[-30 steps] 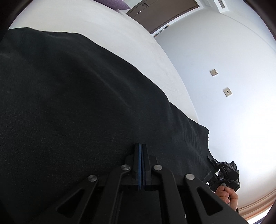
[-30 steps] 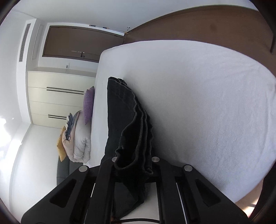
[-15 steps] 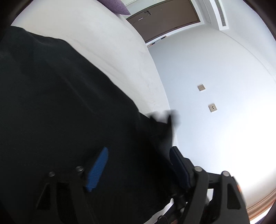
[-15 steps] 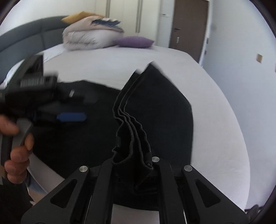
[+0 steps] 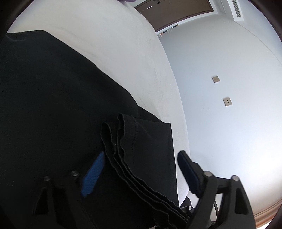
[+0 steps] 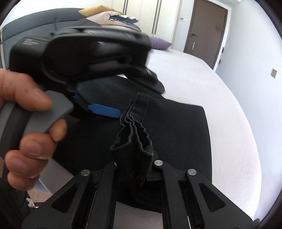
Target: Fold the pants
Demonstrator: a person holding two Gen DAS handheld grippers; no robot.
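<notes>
Black pants (image 5: 52, 105) lie spread on the white bed (image 5: 105, 35). My right gripper (image 6: 134, 151) is shut on a bunched, layered edge of the pants (image 6: 135, 123) and holds it up above the spread cloth (image 6: 176, 132). That same bunched edge (image 5: 123, 141) runs between the blue pads (image 5: 93, 172) of my left gripper (image 5: 141, 155). The left jaws are closing but stand apart from the cloth. In the right wrist view a hand (image 6: 26, 98) holds the left gripper (image 6: 141, 100) close by at the left.
Piled bedding (image 6: 112, 17) and a purple pillow (image 6: 158, 43) lie at the head of the bed, by a grey headboard (image 6: 35, 22). A brown door (image 6: 206, 33) and white wardrobe (image 6: 149, 14) stand beyond. The wall with sockets (image 5: 215, 79) runs along the bed's right side.
My left jaws went from shut to wide apart, then narrowed a little. The right gripper rolled and swung the bunched pants edge over to the left gripper, between its pads.
</notes>
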